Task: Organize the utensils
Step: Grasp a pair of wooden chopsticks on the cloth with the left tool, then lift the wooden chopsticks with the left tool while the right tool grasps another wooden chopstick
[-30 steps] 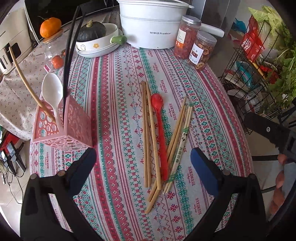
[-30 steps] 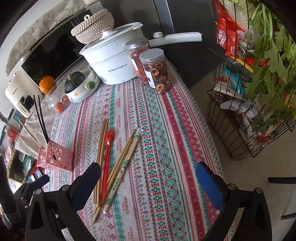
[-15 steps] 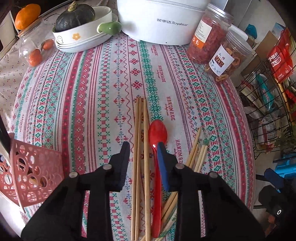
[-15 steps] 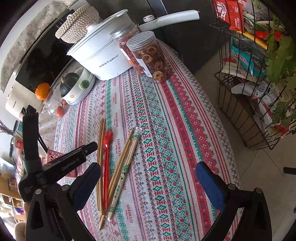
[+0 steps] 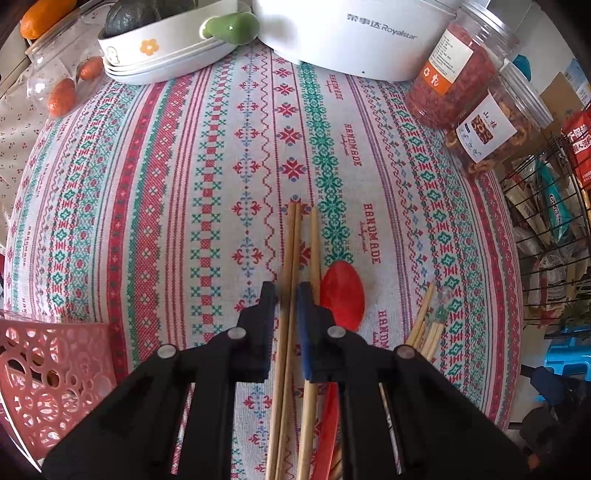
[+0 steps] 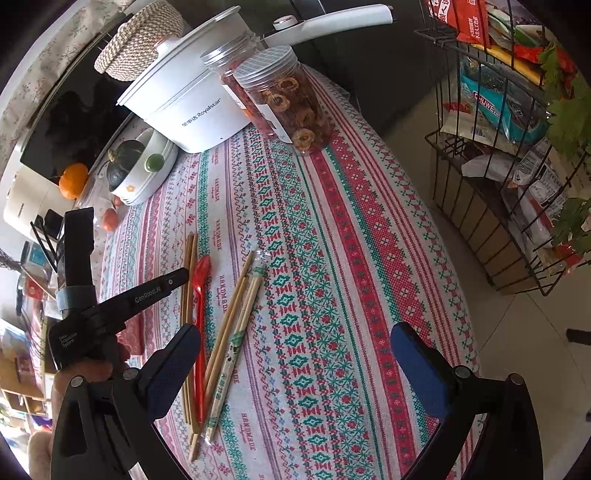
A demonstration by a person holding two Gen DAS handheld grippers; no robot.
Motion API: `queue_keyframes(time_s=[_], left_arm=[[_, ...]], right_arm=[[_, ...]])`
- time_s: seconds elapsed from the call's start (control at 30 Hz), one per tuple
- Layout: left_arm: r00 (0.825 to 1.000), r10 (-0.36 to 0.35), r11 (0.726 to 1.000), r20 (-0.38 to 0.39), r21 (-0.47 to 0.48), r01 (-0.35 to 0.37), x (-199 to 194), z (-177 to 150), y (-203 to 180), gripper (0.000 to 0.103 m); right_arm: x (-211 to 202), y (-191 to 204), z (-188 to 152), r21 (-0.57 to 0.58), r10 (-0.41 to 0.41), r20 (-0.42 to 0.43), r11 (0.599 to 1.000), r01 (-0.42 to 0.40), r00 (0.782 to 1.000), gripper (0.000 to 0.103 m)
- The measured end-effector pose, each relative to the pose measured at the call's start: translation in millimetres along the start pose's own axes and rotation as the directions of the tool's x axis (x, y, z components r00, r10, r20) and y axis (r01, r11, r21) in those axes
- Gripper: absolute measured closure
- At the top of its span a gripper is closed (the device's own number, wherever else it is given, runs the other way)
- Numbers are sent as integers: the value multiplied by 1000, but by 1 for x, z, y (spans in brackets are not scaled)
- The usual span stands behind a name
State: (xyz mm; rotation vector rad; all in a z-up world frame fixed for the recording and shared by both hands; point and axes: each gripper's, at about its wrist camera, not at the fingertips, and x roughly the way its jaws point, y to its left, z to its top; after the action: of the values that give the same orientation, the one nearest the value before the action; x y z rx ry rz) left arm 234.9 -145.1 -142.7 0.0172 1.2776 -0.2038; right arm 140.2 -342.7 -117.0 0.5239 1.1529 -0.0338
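Patterned cloth (image 5: 207,177) is covering the table we are looking down on through the left wrist camera. Our left gripper (image 5: 287,295) is closing its jaws around a pair of wooden chopsticks (image 5: 291,251), which are lying between the pads just left of the red spoon (image 5: 341,295). A third chopstick (image 5: 314,243) is lying between that pair and the red spoon. More chopsticks (image 5: 424,325) are lying to the spoon's right, the pink perforated holder (image 5: 48,373) well to its left, the white Royalstar pot (image 5: 354,33) far beyond it.

Through the right wrist camera, our right gripper (image 6: 295,369) is hovering with its fingers spread wide, gripping nothing. Wrapped chopsticks (image 6: 236,339) are lying just right of the red spoon (image 6: 201,295), and the left gripper (image 6: 177,278) is reaching down beside the spoon's bowl.
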Motion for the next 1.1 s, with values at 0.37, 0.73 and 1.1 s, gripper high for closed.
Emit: queue_keyframes(time_s=[0.37, 0.73, 1.1], left_arm=[[998, 42, 995, 42, 94, -46, -8, -4, -31, 93], [965, -105, 983, 240, 172, 64, -104, -56, -6, 93], [905, -217, 966, 365, 214, 145, -170, -120, 60, 93]], right_arm=[[1, -1, -1, 7, 18, -21, 1000, -18, 1000, 0], [-8, 11, -7, -32, 21, -9, 999, -21, 1000, 0], [-9, 37, -23, -115, 14, -19, 993, -16, 1000, 0]])
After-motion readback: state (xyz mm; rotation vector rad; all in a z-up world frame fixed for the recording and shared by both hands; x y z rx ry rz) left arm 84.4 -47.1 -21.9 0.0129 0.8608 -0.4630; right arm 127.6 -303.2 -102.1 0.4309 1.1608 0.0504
